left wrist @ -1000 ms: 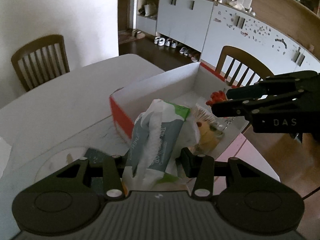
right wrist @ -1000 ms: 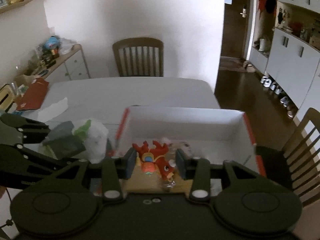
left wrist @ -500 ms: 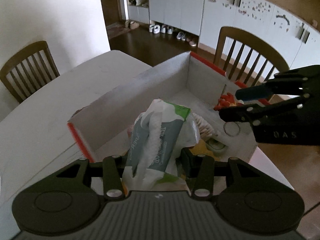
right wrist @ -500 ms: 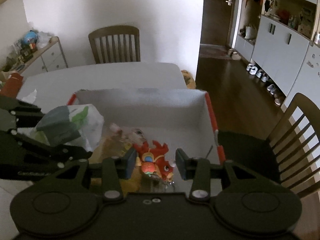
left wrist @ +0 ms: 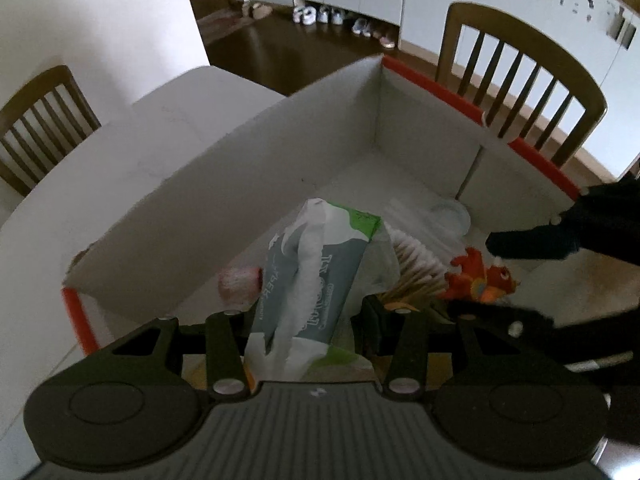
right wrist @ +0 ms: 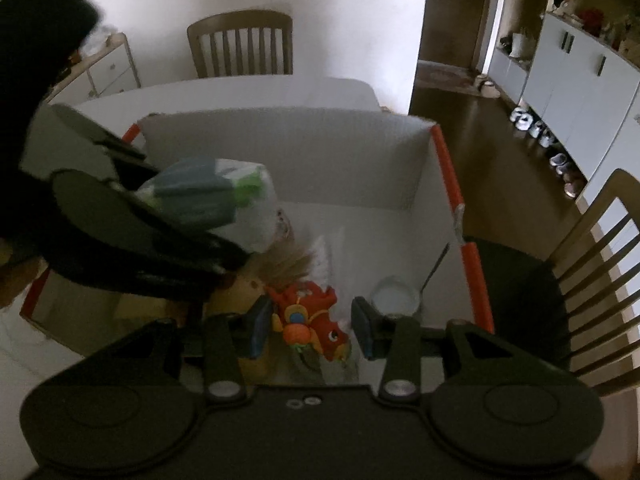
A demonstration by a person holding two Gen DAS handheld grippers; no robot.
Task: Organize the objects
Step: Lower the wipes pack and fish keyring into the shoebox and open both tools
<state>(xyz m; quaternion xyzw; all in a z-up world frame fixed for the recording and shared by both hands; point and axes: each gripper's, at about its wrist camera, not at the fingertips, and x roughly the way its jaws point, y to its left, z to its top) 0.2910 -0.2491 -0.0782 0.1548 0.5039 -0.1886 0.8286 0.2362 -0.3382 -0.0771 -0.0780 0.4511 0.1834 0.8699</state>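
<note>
My left gripper point(left wrist: 312, 312) is shut on a white, grey and green tissue pack point(left wrist: 316, 276), tilted down over the inside of a white cardboard box with orange-red edges point(left wrist: 240, 184). My right gripper point(right wrist: 310, 320) is shut on a small red dragon toy point(right wrist: 308, 314) low over the box floor point(right wrist: 360, 236). From the left wrist view the red toy point(left wrist: 480, 280) shows at the right between the black fingers point(left wrist: 532, 240) of the right gripper. In the right wrist view the tissue pack point(right wrist: 212, 196) hangs at the left, just above the box contents.
Inside the box lie a packet of cotton swabs point(left wrist: 416, 264), a round white lid point(right wrist: 396, 296) and a pink item point(left wrist: 236, 280). The box stands on a white table point(left wrist: 140, 140). Wooden chairs point(left wrist: 520, 72) point(right wrist: 240, 44) stand around it.
Both grippers have come down into the box with their loads. The left one travelled from beside the box to over its inside. Neither grip has changed.
</note>
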